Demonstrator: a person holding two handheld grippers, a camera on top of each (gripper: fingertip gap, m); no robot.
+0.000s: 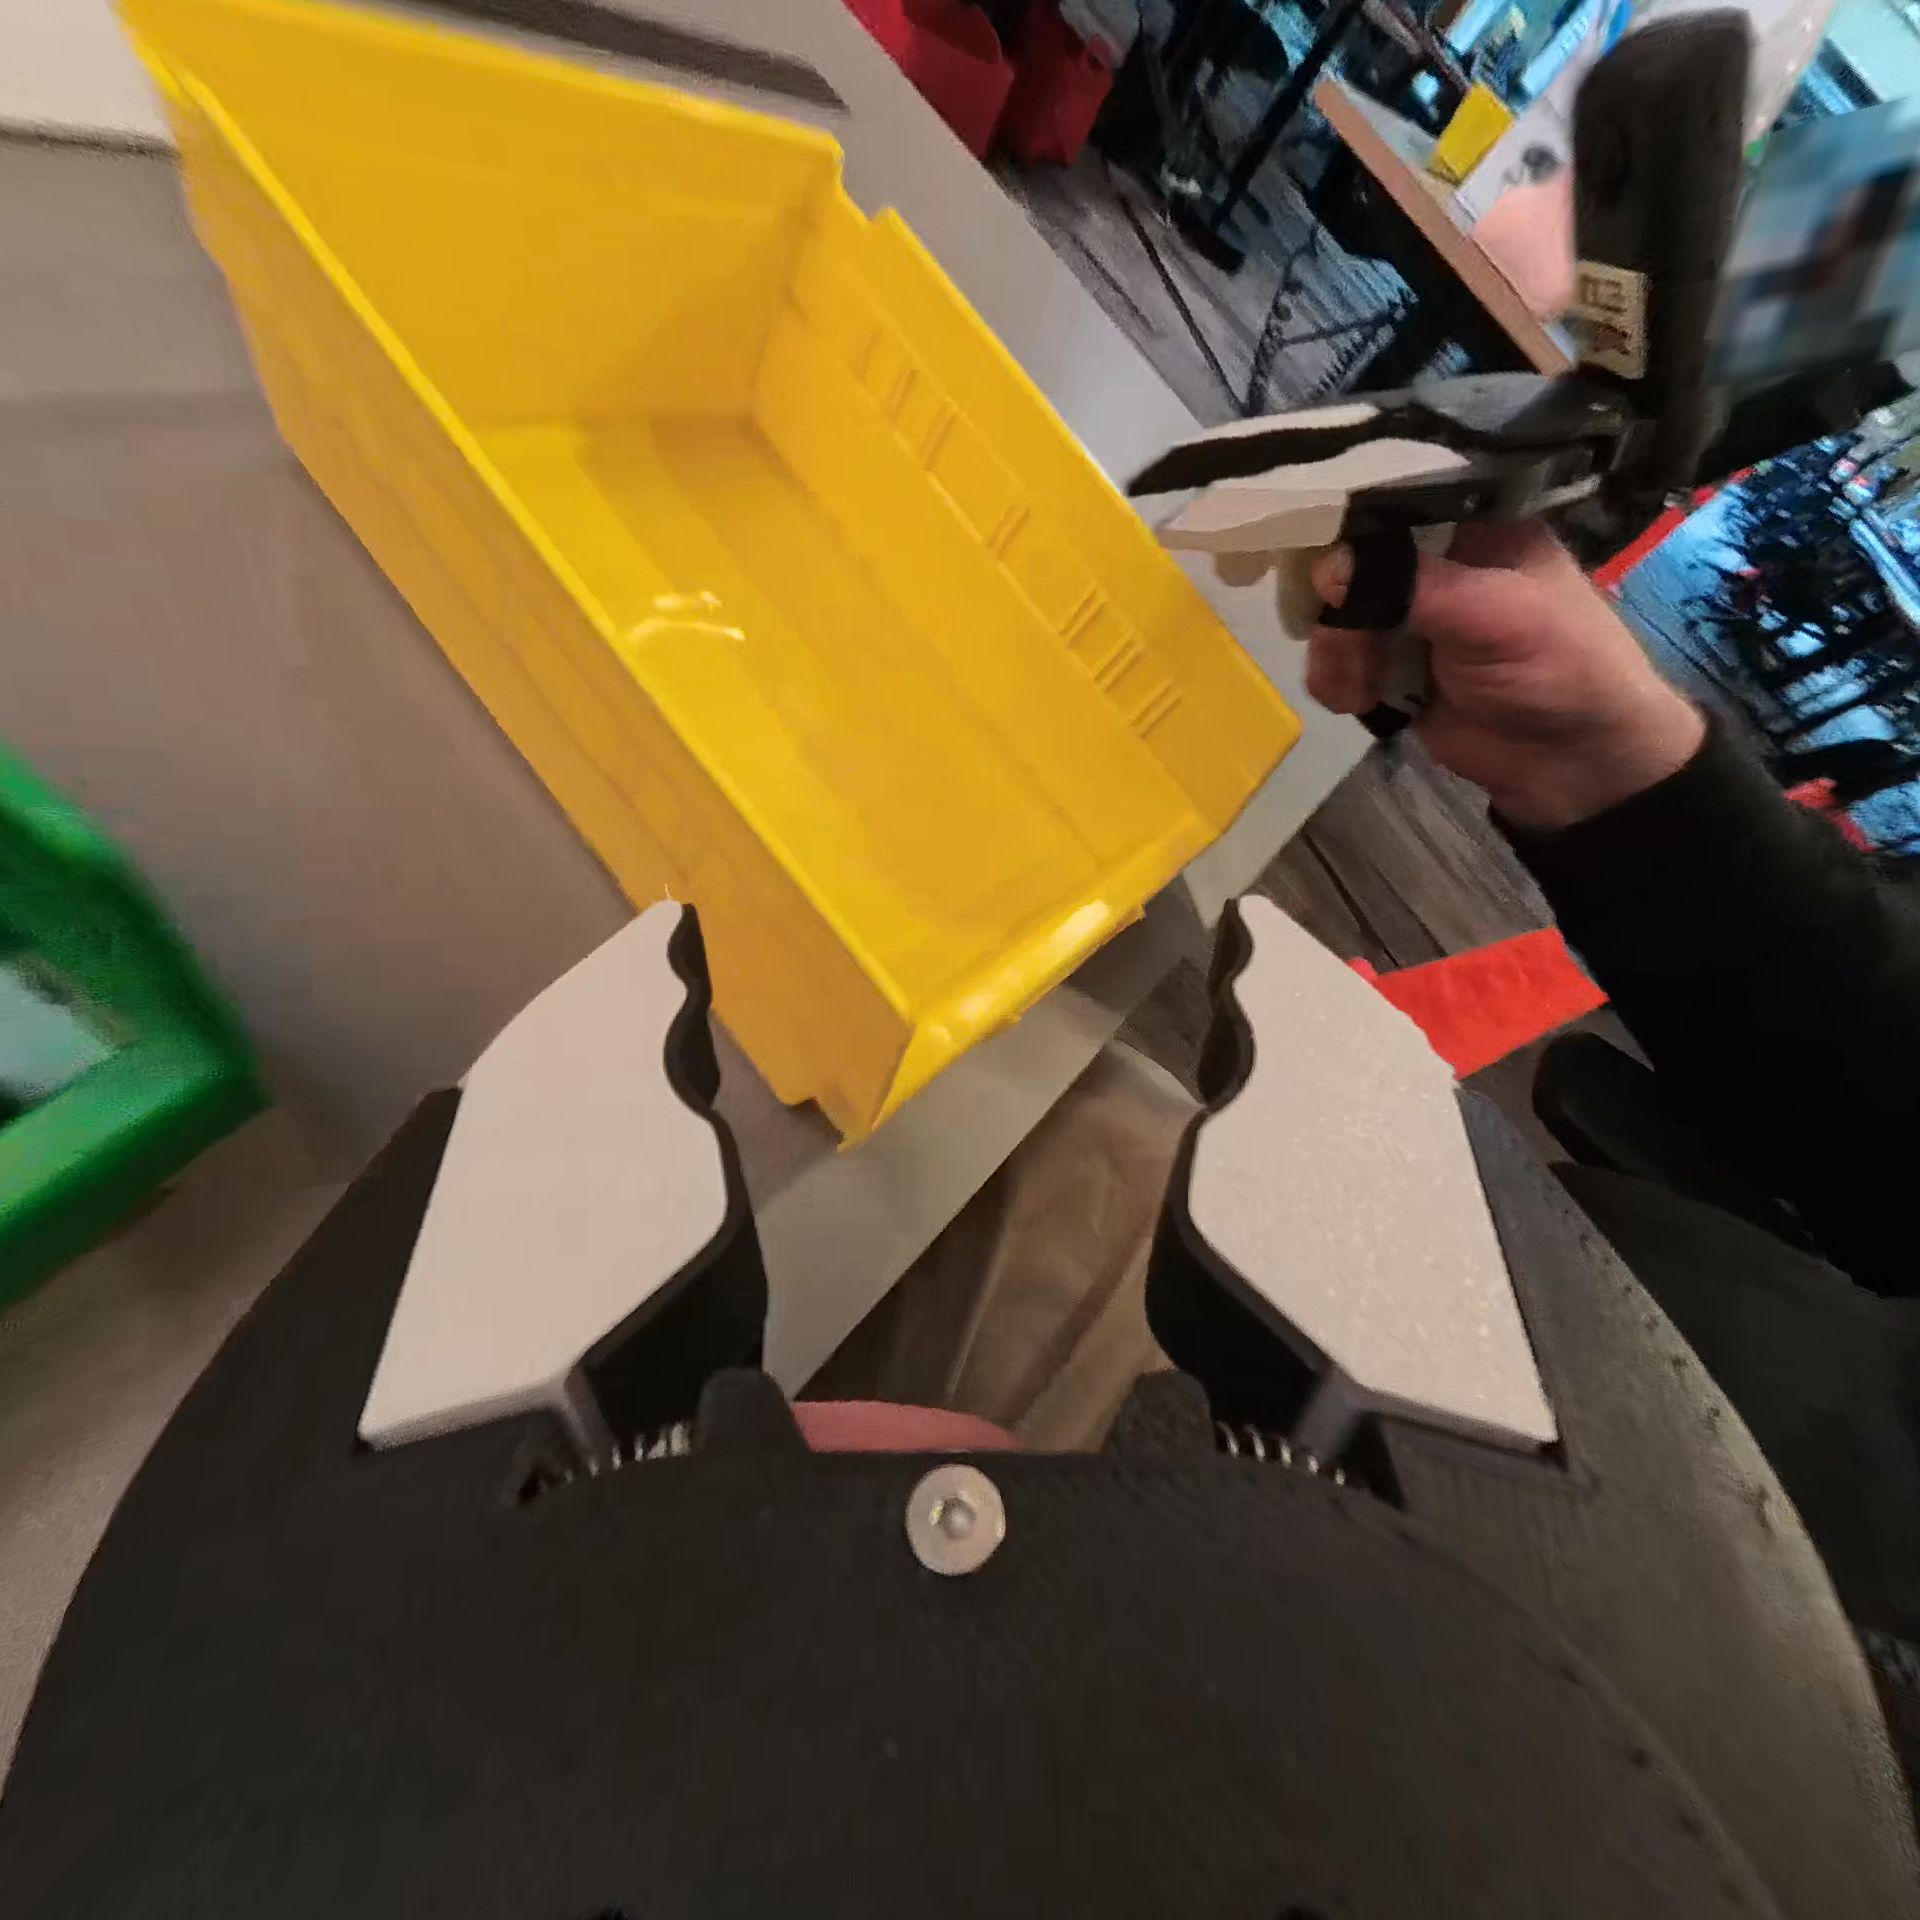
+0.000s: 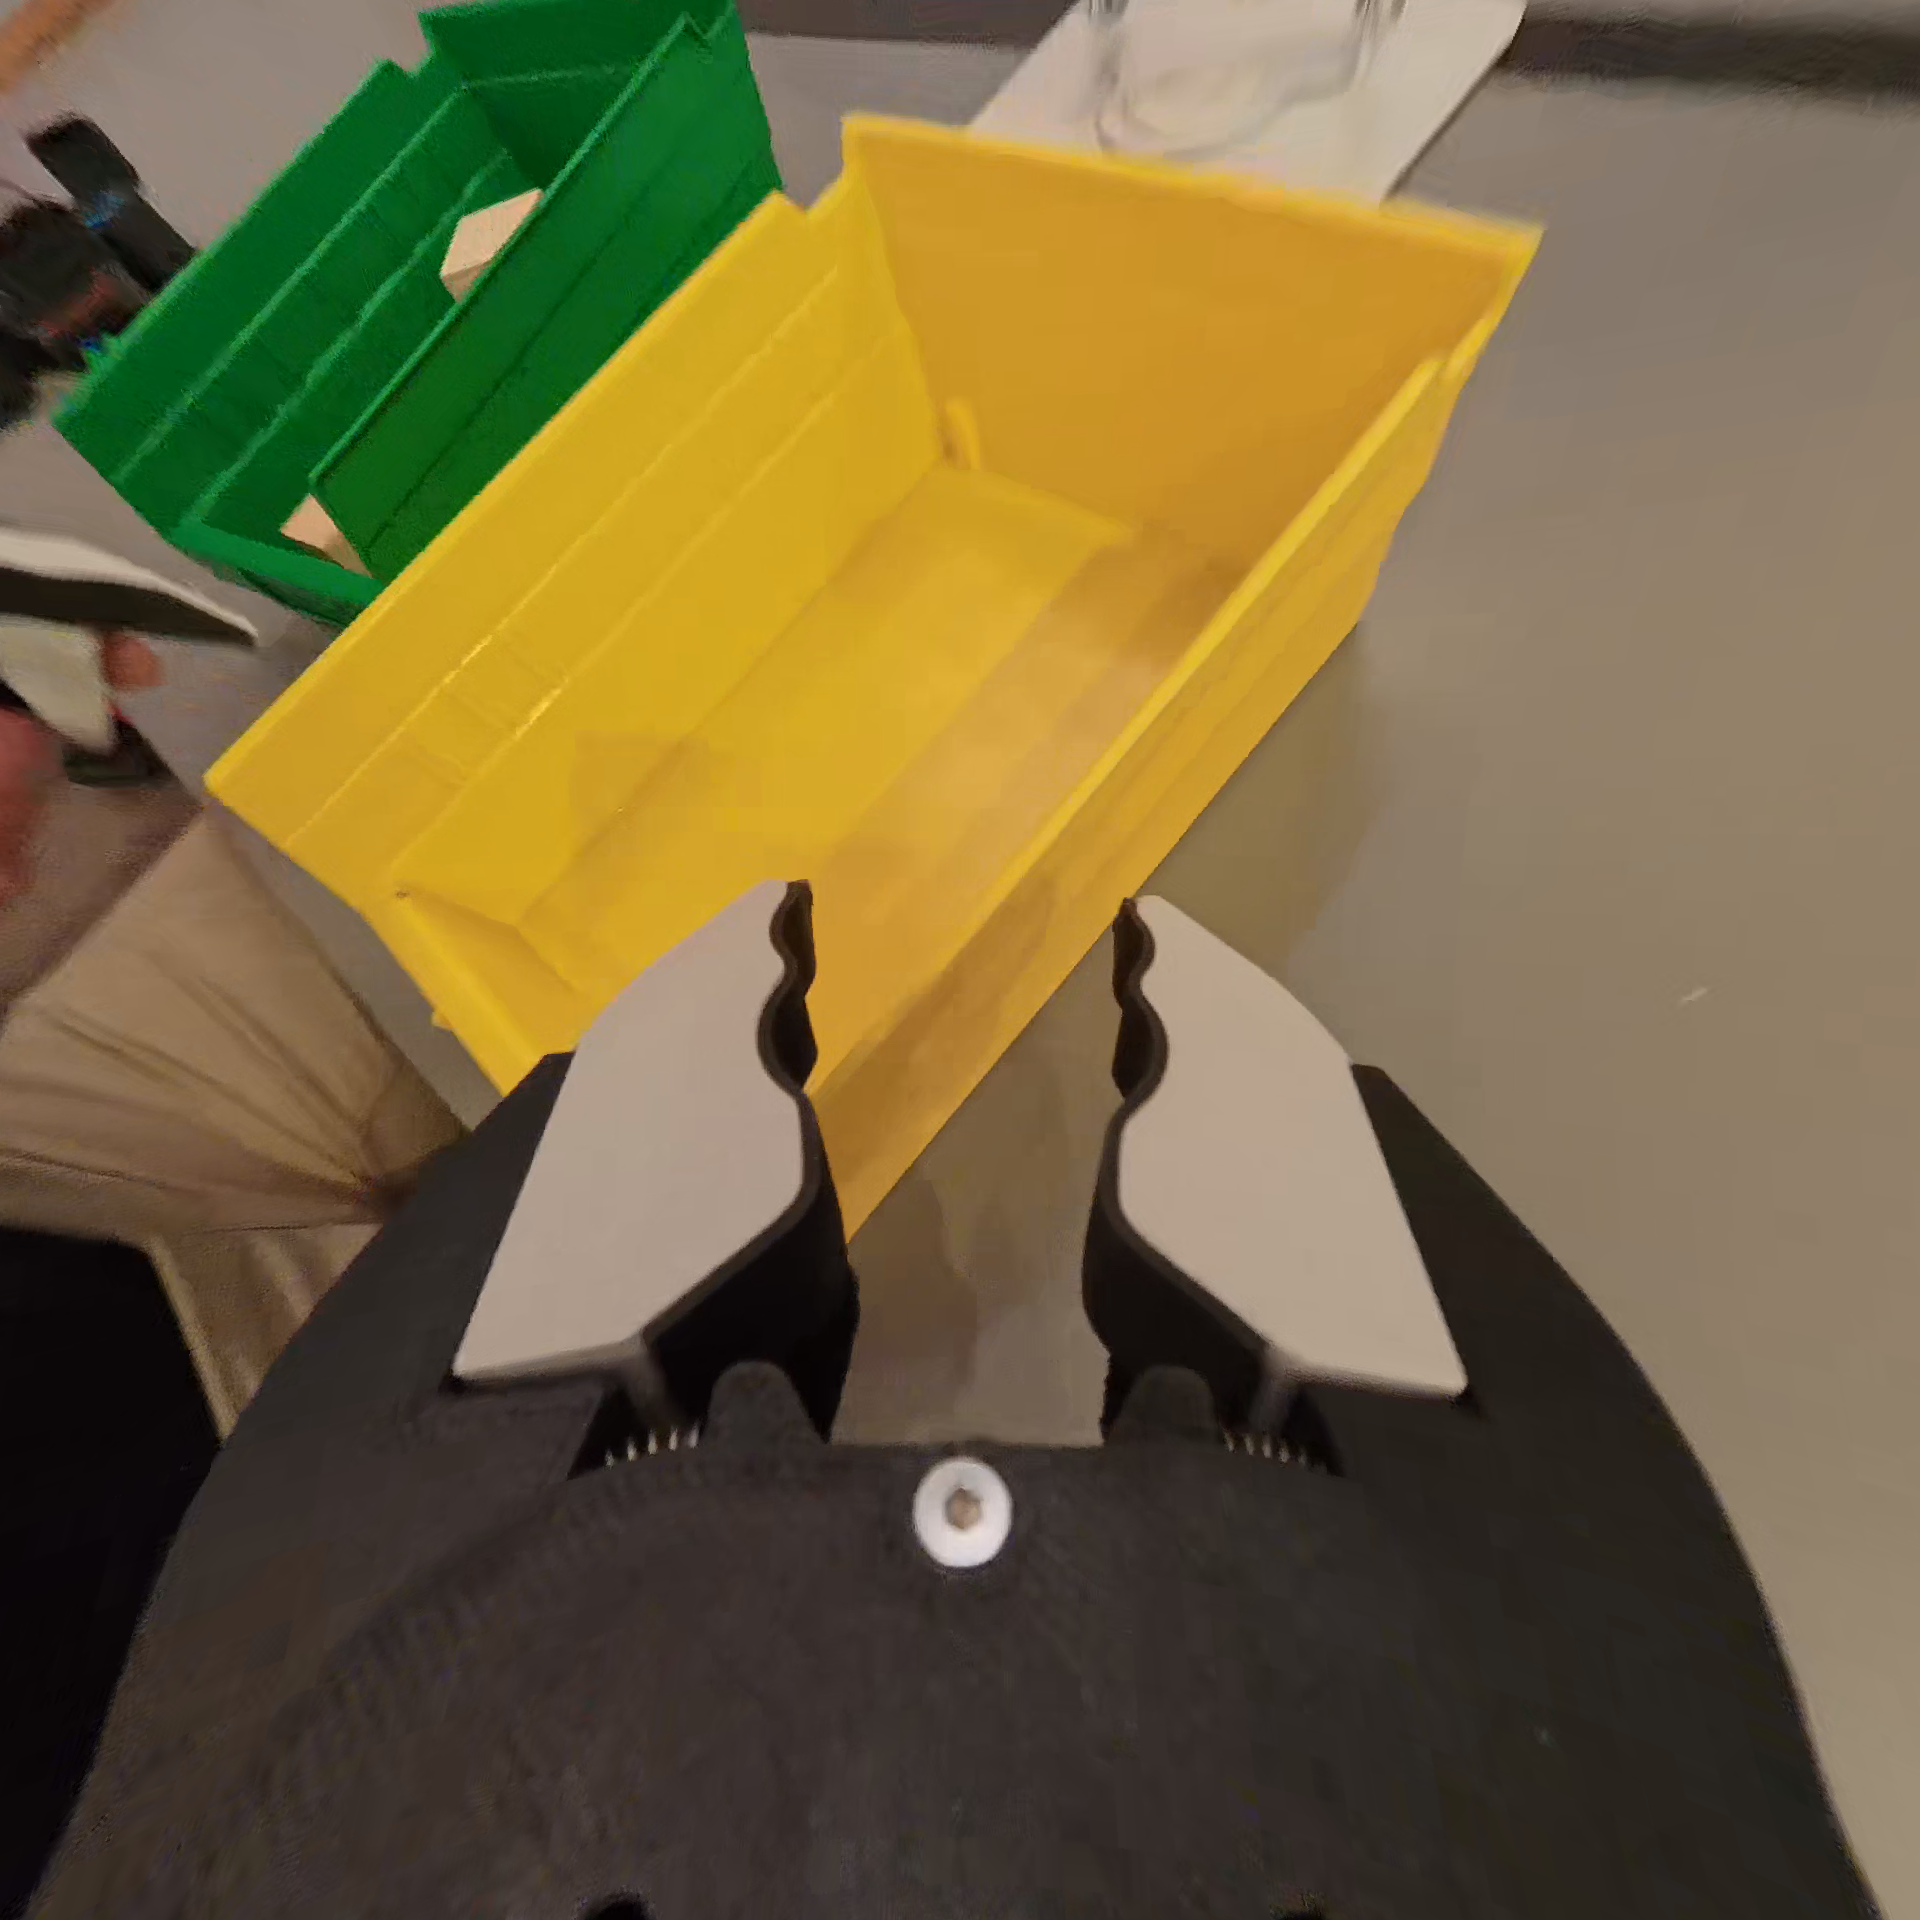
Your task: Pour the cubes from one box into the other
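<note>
I see both the left gripper point(image 1: 956, 914) and right gripper point(image 2: 961, 904) spread and empty, the empty yellow bin point(image 2: 935, 644) mid-frame, the green bin point(image 2: 343, 343) holding wooden cubes point(image 2: 483, 244) upper left.

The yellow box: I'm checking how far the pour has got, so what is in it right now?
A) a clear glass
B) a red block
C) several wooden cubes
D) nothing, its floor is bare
D: both wrist views show the yellow box with a bare floor, while pale wooden cubes sit in the green box beside it.
</note>
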